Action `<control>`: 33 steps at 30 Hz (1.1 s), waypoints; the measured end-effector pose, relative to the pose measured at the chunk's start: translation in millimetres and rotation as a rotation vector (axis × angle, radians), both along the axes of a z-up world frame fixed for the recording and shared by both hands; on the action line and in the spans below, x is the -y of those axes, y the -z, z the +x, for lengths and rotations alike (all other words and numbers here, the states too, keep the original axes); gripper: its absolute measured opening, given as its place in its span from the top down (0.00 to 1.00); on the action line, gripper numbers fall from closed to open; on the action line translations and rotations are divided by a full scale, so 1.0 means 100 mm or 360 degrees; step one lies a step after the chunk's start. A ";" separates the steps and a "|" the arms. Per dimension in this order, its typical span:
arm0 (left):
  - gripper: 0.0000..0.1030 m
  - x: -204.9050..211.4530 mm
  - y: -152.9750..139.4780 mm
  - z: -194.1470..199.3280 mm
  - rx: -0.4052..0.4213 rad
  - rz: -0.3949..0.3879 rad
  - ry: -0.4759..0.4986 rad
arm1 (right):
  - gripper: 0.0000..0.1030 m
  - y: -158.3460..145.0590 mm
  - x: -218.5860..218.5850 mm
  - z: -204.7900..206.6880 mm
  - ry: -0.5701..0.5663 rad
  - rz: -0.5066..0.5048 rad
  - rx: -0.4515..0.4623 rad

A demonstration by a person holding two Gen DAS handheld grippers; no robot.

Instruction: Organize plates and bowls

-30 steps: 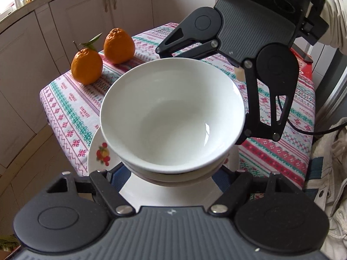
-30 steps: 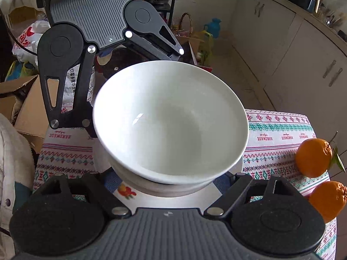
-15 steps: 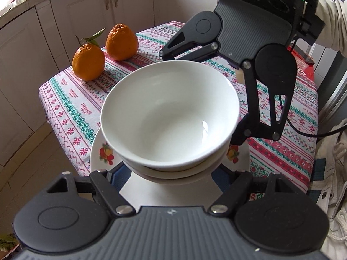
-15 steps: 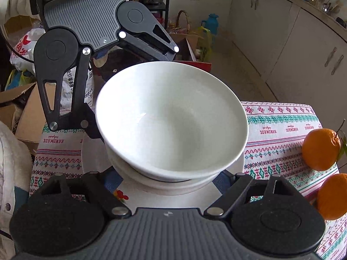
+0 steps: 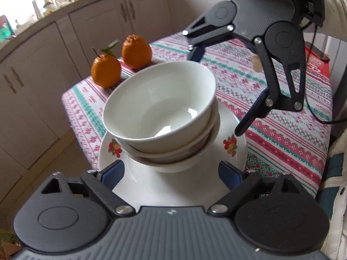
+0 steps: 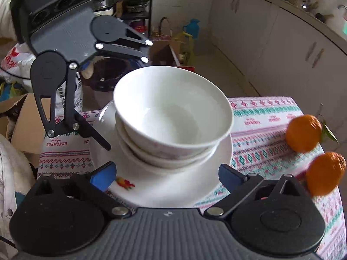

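Observation:
A white bowl [image 5: 160, 104] sits nested, a little tilted, on top of other white bowls on a fruit-printed plate [image 5: 173, 190] at the near corner of the table. My left gripper [image 5: 171, 173] is at the plate's near edge. Its jaws are opening, and its blue pads [image 5: 112, 174] stand apart on either side of the stack, touching nothing. My right gripper [image 6: 167, 175] faces it from the opposite side. Its jaws are opening too, wide and clear of the bowl [image 6: 173, 108] and plate [image 6: 173, 186]. Each gripper shows in the other's view: right gripper [image 5: 219, 91], left gripper [image 6: 124, 97].
Two oranges [image 5: 105, 70] [image 5: 136, 51] lie on the patterned tablecloth [image 5: 282, 119] beyond the stack, at the right in the right wrist view [image 6: 303, 133]. Kitchen cabinets [image 5: 43, 86] stand past the table. Cardboard boxes [image 6: 23, 121] and bags crowd the floor. A white sleeve [image 5: 334, 10] is at the top right.
Both grippers' jaws have spread wide and drawn back from the top bowl, so their blue pads now show. The bowl stays nested on the stack, which looks smaller and farther away.

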State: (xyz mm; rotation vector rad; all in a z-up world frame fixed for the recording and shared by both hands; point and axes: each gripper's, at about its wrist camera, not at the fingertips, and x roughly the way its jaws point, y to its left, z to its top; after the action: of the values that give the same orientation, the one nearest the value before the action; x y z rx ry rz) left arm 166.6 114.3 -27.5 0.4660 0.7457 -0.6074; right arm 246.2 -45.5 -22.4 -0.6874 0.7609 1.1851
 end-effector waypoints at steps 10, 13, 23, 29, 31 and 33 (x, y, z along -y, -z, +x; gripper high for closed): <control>0.01 0.15 -0.27 -0.83 0.0453 -0.0257 -0.0491 | 0.00 -0.13 0.42 -0.53 0.0614 0.0073 0.0052; 0.01 0.26 -0.35 -1.05 0.0593 -0.0334 -0.0660 | 0.00 -0.19 0.58 -0.68 0.0853 0.0160 0.0055; 0.01 0.67 -0.55 -1.36 0.0641 -0.0501 -0.1078 | 0.00 -0.38 0.97 -1.34 0.1517 0.0370 0.0251; 0.01 0.78 -0.54 -1.46 0.0529 -0.0431 -0.1264 | 0.00 -0.43 1.05 -1.65 0.1626 0.0395 0.0319; 0.01 0.77 -0.51 -1.49 0.0475 -0.0441 -0.1292 | 0.00 -0.44 1.03 -1.72 0.1638 0.0385 0.0351; 0.01 0.76 -0.49 -1.51 0.0421 -0.0459 -0.1304 | 0.00 -0.44 1.02 -1.78 0.1630 0.0386 0.0356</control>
State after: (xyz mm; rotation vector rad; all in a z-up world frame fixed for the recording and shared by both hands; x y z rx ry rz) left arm 16.0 38.4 21.1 -0.0484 0.5199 0.1203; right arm 68.5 -147.5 22.0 -0.1507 0.6288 0.2439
